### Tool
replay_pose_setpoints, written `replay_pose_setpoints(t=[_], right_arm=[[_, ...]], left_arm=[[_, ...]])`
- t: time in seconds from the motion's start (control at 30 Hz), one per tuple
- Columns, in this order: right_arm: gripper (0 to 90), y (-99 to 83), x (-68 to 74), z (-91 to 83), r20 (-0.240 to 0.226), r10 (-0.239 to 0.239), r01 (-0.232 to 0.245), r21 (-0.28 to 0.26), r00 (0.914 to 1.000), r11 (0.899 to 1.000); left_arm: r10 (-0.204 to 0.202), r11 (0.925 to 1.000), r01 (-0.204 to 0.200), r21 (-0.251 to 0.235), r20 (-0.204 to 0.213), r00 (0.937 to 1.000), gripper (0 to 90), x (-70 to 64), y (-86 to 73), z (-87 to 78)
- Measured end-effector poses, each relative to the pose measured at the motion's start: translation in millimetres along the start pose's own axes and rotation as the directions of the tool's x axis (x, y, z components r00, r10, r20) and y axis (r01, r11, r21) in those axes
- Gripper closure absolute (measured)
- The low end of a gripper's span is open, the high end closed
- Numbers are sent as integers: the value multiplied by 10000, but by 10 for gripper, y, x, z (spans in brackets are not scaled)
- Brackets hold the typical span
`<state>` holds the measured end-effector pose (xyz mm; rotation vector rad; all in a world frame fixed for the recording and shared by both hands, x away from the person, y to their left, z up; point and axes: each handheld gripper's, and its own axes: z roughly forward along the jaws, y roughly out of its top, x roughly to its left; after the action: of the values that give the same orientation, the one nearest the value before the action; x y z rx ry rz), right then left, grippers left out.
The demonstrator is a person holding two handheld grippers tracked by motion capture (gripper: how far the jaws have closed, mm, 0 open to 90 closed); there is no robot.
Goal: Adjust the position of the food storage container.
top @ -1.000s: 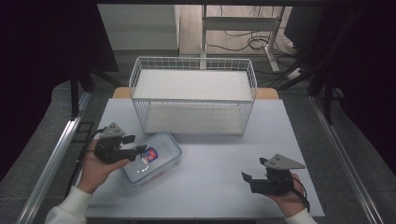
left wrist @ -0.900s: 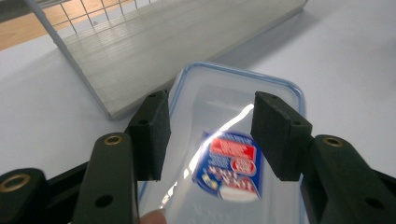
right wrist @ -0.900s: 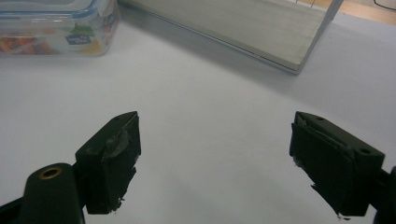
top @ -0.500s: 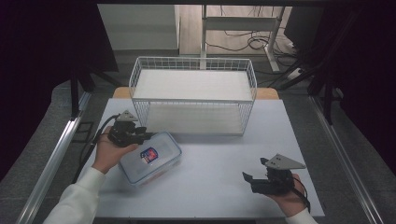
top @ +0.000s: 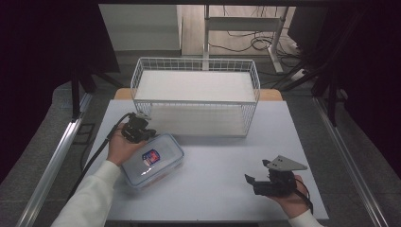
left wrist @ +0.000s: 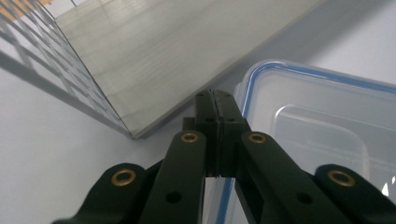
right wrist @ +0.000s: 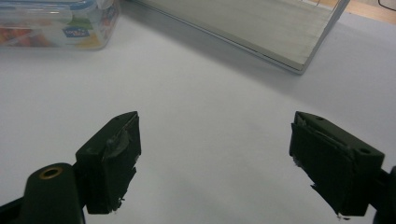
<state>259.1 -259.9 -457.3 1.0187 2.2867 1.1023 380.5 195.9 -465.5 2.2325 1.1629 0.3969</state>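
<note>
A clear plastic container (top: 153, 161) with a blue-sealed lid and a small label lies at the front left of the white table (top: 213, 151). My left gripper (top: 137, 128) sits at the container's far left corner, jaws pressed shut with nothing visible between them. In the left gripper view those shut jaws (left wrist: 215, 100) stand just beside the lid's blue rim (left wrist: 322, 121). My right gripper (top: 251, 185) rests at the front right, open and empty, pointing left. In the right gripper view its jaws (right wrist: 217, 135) spread wide over bare table, with the container (right wrist: 56, 23) far off.
A white wire basket (top: 196, 60) with a pale board floor stands at the back middle of the table; its mesh wall (left wrist: 46, 70) and board (right wrist: 261, 23) are near both grippers. A cable trails from the left gripper off the table's left edge.
My left hand has moved forward and right, from the container's left side to its far left corner. The container and the right gripper have stayed put.
</note>
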Motion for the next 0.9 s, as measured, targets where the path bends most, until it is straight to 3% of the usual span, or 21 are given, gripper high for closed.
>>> replay_pose_setpoints(t=[0.13, 0.4, 0.63, 0.9], right_arm=[[168, -6, -11, 4, -9, 66, -66, -24, 10000, 10000], [169, -7, 0, 12, 30, 3, -3, 25, 10000, 10000], [170, -4, -4, 20, 48, 9, -9, 46, 10000, 10000], [170, 1, 0, 22, 53, -26, 26, 49, 10000, 10000]], left_arm=[[106, 9998, -108, 180, 111, 9999, 899, -1, 7, 86], [111, 9997, -117, 226, 252, 9996, 900, 13, 13, 106], [35, 9999, -42, 94, 778, 9970, 900, -58, 27, 126], [830, 9954, -887, 365, 1362, 9872, 900, -300, 95, 140]])
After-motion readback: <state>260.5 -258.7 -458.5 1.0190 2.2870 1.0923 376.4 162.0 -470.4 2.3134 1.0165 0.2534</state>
